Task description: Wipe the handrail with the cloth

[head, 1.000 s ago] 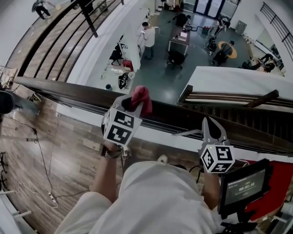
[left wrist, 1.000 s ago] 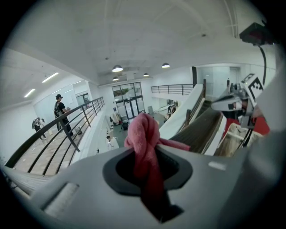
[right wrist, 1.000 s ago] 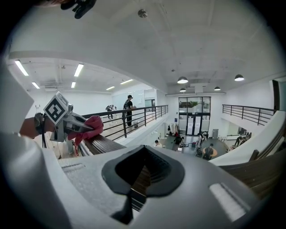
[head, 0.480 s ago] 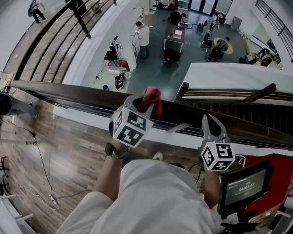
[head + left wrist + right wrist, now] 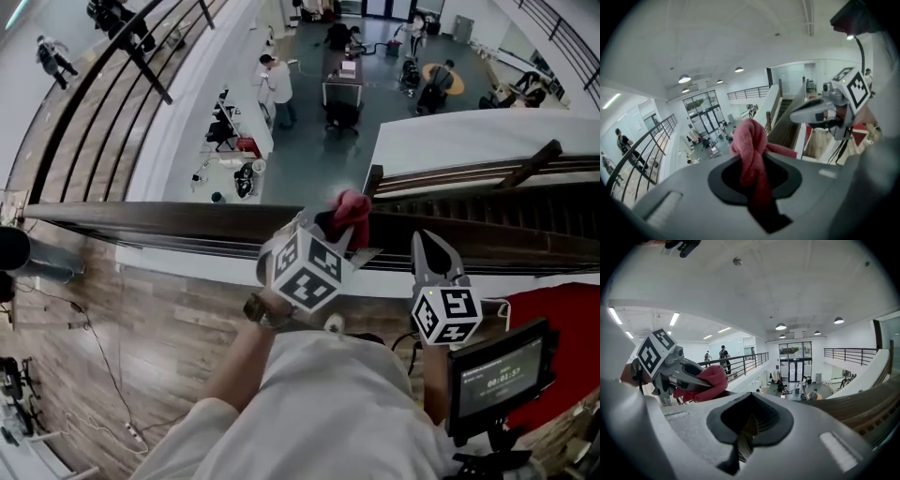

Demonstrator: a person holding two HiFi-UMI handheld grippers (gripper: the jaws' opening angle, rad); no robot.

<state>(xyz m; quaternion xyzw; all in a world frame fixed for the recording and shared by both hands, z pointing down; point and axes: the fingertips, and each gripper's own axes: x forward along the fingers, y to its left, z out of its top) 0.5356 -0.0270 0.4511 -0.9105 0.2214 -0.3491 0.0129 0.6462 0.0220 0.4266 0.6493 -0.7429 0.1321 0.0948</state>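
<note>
- Head view: the red cloth is clenched in the left tongs and is held on top of the dark wooden handrail, where it appears to touch the rail. The right tongs are held just beside the rail to the right, closed and empty. An open hall is seen far below the rail.
- Head view, writing: black-and-white square patterns are carried on each marker cube, but no words. A line of digits is shown on the small screen at lower right, too small to be read with certainty.
- Left gripper view: the cloth is seen bunched and pinched between the jaws, with its bulk standing out past the tips. The right tongs are seen off to the right.
- Right gripper view: the jaws are seen pressed together with nothing between them. The left tongs with the cloth are seen at left, and the handrail runs off to the right.
- Judgement: the wiping stroke is best made with steady downward pressure, so that the bunched cloth is flattened on the rail's top. The grip should be kept firm, since a released cloth could be lost over the edge.
</note>
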